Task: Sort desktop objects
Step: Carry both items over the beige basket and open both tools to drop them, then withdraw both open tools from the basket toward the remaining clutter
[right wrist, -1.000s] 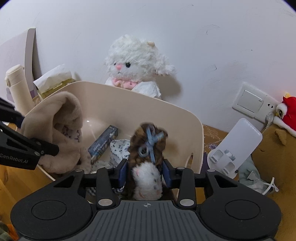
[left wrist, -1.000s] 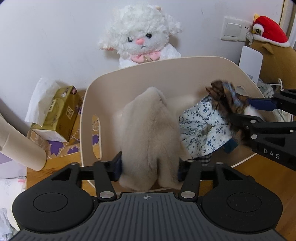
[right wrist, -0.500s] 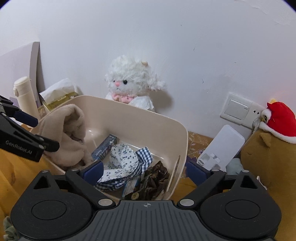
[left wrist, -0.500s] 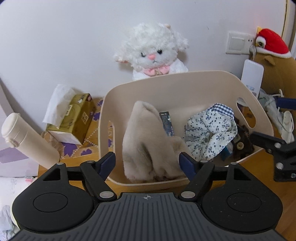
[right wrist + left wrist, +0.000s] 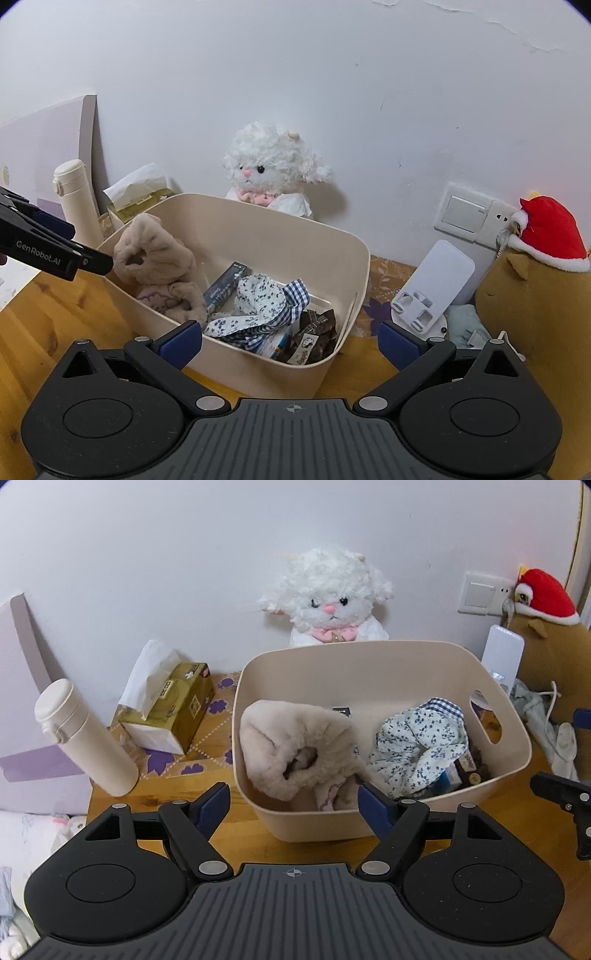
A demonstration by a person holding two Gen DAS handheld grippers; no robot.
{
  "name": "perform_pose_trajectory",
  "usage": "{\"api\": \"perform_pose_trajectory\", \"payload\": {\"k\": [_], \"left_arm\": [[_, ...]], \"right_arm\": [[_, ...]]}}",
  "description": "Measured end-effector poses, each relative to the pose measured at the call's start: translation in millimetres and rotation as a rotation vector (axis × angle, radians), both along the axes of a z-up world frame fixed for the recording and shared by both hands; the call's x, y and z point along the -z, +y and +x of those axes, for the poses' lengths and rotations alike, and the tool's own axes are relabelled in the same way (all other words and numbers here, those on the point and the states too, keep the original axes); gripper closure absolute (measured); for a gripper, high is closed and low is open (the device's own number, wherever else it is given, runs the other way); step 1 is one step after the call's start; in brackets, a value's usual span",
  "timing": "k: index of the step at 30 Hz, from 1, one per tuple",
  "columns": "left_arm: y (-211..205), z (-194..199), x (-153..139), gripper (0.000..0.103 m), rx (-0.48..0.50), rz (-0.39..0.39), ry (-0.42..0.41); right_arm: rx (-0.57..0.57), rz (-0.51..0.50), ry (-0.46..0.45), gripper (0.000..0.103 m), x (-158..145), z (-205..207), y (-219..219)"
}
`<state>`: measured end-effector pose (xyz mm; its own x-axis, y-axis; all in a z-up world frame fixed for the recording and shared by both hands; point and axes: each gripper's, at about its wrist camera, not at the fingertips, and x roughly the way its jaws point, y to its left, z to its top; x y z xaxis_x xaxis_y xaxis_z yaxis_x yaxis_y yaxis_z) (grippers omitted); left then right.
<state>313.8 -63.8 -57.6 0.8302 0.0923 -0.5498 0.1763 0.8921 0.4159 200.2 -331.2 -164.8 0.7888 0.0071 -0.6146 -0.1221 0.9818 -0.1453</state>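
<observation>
A beige plastic bin (image 5: 369, 657) (image 5: 354, 258) stands on the wooden desk. In it lie a beige fuzzy cloth item (image 5: 295, 749) (image 5: 155, 258) at the left, a blue-floral scrunchie (image 5: 421, 746) (image 5: 258, 302), a dark narrow box (image 5: 225, 284) and a brown plaid bow (image 5: 314, 336) at the right. My left gripper (image 5: 293, 806) is open and empty, just in front of the bin. My right gripper (image 5: 290, 341) is open and empty, in front of the bin's right end. The left gripper's fingers (image 5: 44, 247) show at the left of the right wrist view.
A white lamb plush (image 5: 332, 598) (image 5: 269, 170) sits behind the bin. A tissue box (image 5: 166, 709) and a cream bottle (image 5: 85, 738) stand left of the bin. A white stand (image 5: 436, 284), a wall socket (image 5: 469, 214) and a brown plush with a red hat (image 5: 535, 277) are at the right.
Both grippers opened and let go: the beige cloth and the brown bow now lie in the bin. Both grippers have pulled back and up from the bin.
</observation>
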Motion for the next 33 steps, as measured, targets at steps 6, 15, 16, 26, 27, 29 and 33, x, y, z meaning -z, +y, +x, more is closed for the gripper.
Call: {"api": "perform_pose_trajectory", "payload": {"k": [6, 15, 16, 26, 27, 29, 33], "left_arm": [[5.6, -24.9, -0.1, 0.025, 0.014, 0.01, 0.003], [24.0, -60.4, 17.8, 0.025, 0.023, 0.022, 0.088], [25.9, -63.8, 21.2, 0.025, 0.026, 0.024, 0.105], [41.8, -94.8, 62.2, 0.025, 0.04, 0.07, 0.234], [42.6, -96.7, 65.3, 0.025, 0.035, 0.073, 0.243], [45.6, -101.1, 71.3, 0.025, 0.028, 0.074, 0.263], [51.9, -109.6, 82.5, 0.025, 0.009, 0.058, 0.302]], "right_arm": [[-0.021, -0.006, 0.004, 0.0, -0.4, -17.7, 2.7], [-0.088, -0.051, 0.07, 0.0, 20.4, -47.8, 13.1], [-0.094, -0.055, 0.081, 0.0, 24.1, -51.3, 14.0], [-0.127, -0.051, 0.181, 0.0, 58.4, -80.9, 17.2], [-0.129, -0.049, 0.188, 0.0, 60.6, -83.0, 18.2], [-0.131, -0.035, 0.197, 0.0, 63.4, -87.4, 20.4], [-0.13, 0.013, 0.207, 0.0, 65.3, -94.5, 26.9]]}}
